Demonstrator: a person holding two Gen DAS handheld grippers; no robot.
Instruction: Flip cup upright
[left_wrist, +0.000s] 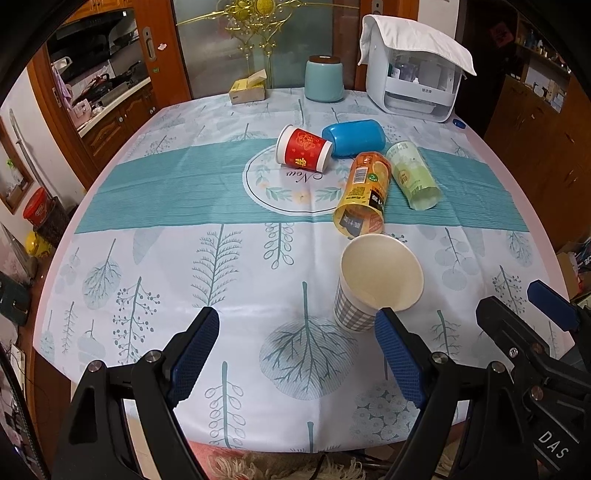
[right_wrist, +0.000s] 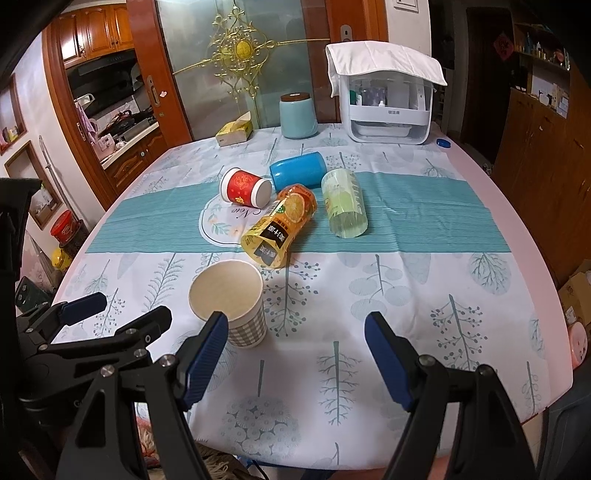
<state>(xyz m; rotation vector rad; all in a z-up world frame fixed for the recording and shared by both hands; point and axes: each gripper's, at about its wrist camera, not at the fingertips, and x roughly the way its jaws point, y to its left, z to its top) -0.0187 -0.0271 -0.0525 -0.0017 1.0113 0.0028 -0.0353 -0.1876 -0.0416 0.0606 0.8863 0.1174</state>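
One paper cup, the checked cup, stands upright on the worktop near the front edge, with its open mouth facing up. So that one looks done. Four more cups lie on their sides in a bunch near the middle of the worktop. The red cup lies next to the blue cup. The orange cup and the green cup lie side by side, with the orange cup's open end pointing at the checked cup. If all the cups need to stand up, I think most of the job is left. The left gripper hangs low over the front of the worktop with its fingers wide apart, holding nothing. The right gripper is the same, fingers wide apart and empty, just beside the checked cup. Neither one grips a cup. I think the orange cup is the easiest to reach next.
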